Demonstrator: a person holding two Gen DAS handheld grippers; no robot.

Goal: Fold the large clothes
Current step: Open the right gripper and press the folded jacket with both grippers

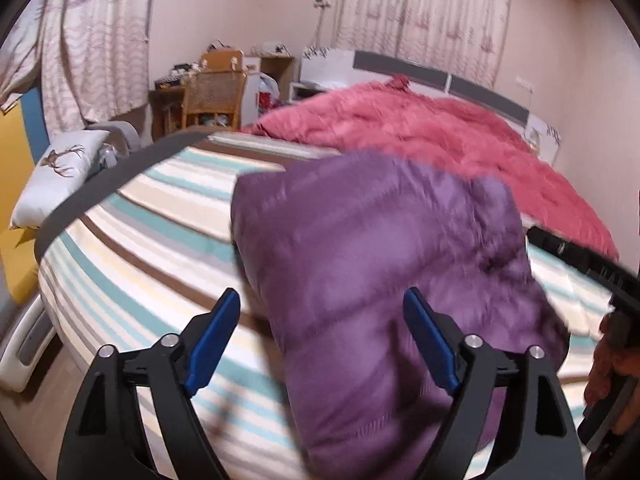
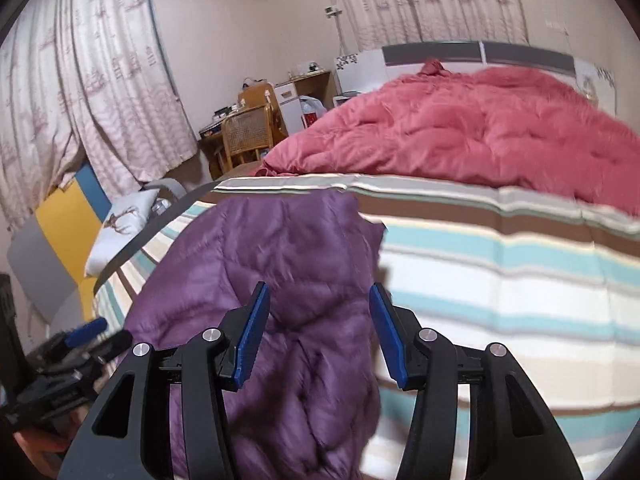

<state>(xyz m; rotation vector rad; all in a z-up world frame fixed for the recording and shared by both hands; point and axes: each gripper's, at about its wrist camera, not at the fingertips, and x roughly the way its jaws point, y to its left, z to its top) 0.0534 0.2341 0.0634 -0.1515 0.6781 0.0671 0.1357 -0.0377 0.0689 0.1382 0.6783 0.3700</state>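
one purple jacket (image 1: 384,280) on a striped bed (image 1: 140,240), one red quilt (image 1: 440,136), left gripper (image 1: 322,336) and right gripper (image 2: 318,332) both apart, two curtains (image 1: 92,40), one chair (image 1: 214,98)

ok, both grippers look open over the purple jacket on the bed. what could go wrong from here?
1. The puffy purple jacket lies bunched with neither the left gripper nor the right gripper pressing on it, so the fold may spring open.
2. It lies near the edge of the striped bed and might slide off.
3. The dark strap lies close by; a regrasp could snag it.
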